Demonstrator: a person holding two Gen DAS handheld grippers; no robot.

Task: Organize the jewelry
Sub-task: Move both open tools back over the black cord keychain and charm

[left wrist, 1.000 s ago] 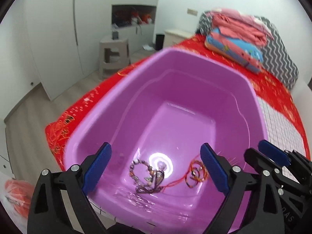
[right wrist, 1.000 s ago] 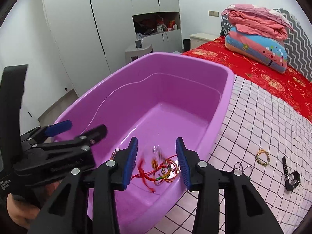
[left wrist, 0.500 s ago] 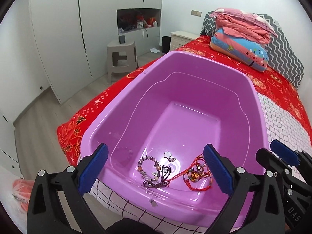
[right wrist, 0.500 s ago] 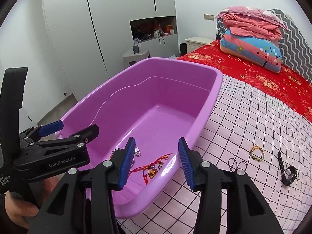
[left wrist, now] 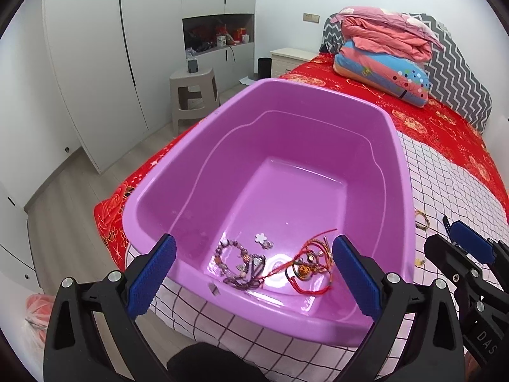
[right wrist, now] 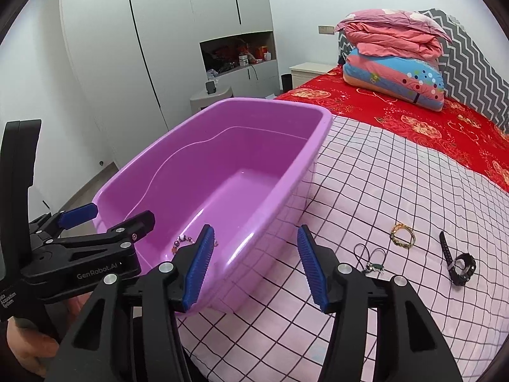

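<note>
A purple plastic tub (left wrist: pixel 318 133) (right wrist: pixel 203 146) sits on the bed's checked cover. In its near end lie a beaded bracelet (left wrist: pixel 237 259) and a tangle of red cord bracelets (left wrist: pixel 310 262). My left gripper (left wrist: pixel 253 280) is open and empty, held above the tub's near rim. My right gripper (right wrist: pixel 254 269) is open and empty, over the tub's right wall. On the cover to the right lie a gold bracelet (right wrist: pixel 402 240), a black watch (right wrist: pixel 459 262) and a thin black cord piece (right wrist: pixel 370 259).
Folded quilts (right wrist: pixel 394 54) are stacked at the head of the bed on a red sheet (right wrist: pixel 413 121). A grey stool (left wrist: pixel 194 95) and white wardrobes (left wrist: pixel 95 63) stand beyond the bed's left edge. The left gripper shows in the right wrist view (right wrist: pixel 105 229).
Both grippers have pulled back and up from inside the tub. The red cord bracelets now lie loose on the tub floor. The right gripper has shifted right over the tub wall.
</note>
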